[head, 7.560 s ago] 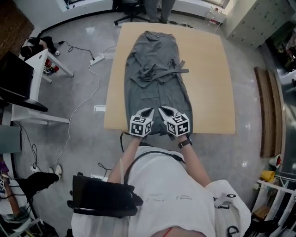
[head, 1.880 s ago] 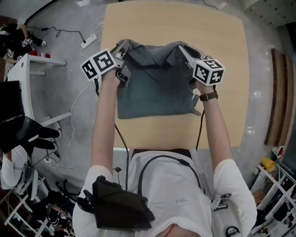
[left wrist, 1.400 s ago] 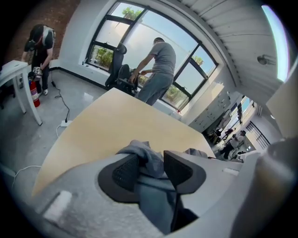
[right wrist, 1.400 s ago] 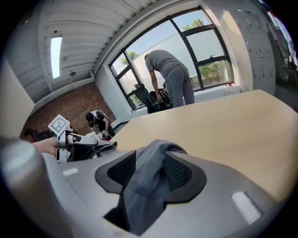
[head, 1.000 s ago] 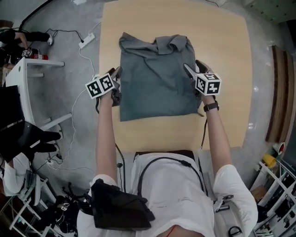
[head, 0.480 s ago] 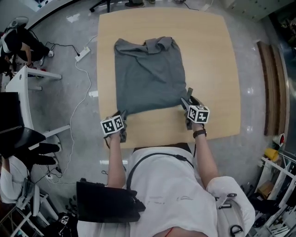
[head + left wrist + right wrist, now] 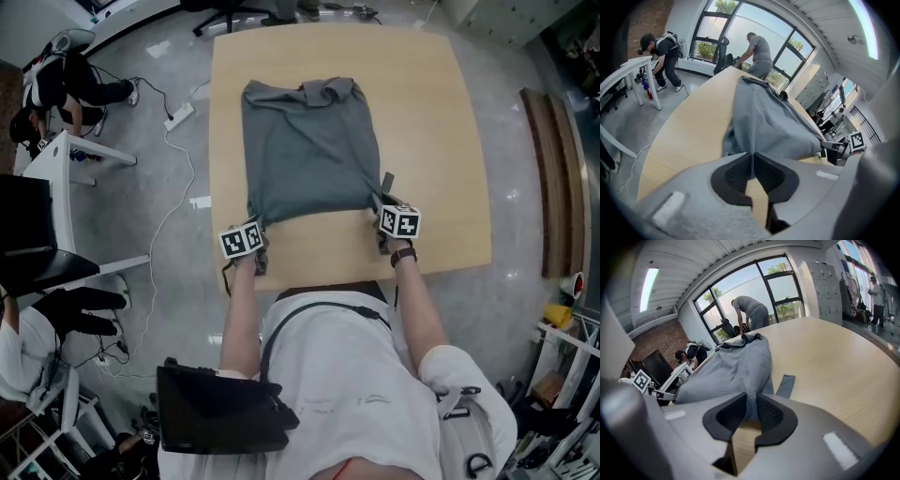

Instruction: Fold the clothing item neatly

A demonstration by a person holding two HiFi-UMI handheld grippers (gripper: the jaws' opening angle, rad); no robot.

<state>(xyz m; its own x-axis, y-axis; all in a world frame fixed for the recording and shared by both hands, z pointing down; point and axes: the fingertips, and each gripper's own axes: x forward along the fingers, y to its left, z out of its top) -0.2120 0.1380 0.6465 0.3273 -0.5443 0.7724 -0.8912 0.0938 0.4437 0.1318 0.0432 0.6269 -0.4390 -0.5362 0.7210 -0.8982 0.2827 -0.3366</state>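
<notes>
Worktop (image 7: 422, 141): grey garment (image 7: 309, 141), part-folded, lying centre. Soft, light, limp; likely slides and sags. Best held at corners. Left hand-held gripper (image 7: 259, 228) and right hand-held gripper (image 7: 379, 204): jaws just closed, each pinching a near corner.

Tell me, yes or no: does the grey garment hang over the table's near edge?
No, the garment lies wholly on the table, bare wood showing between its hem and that edge.
</notes>
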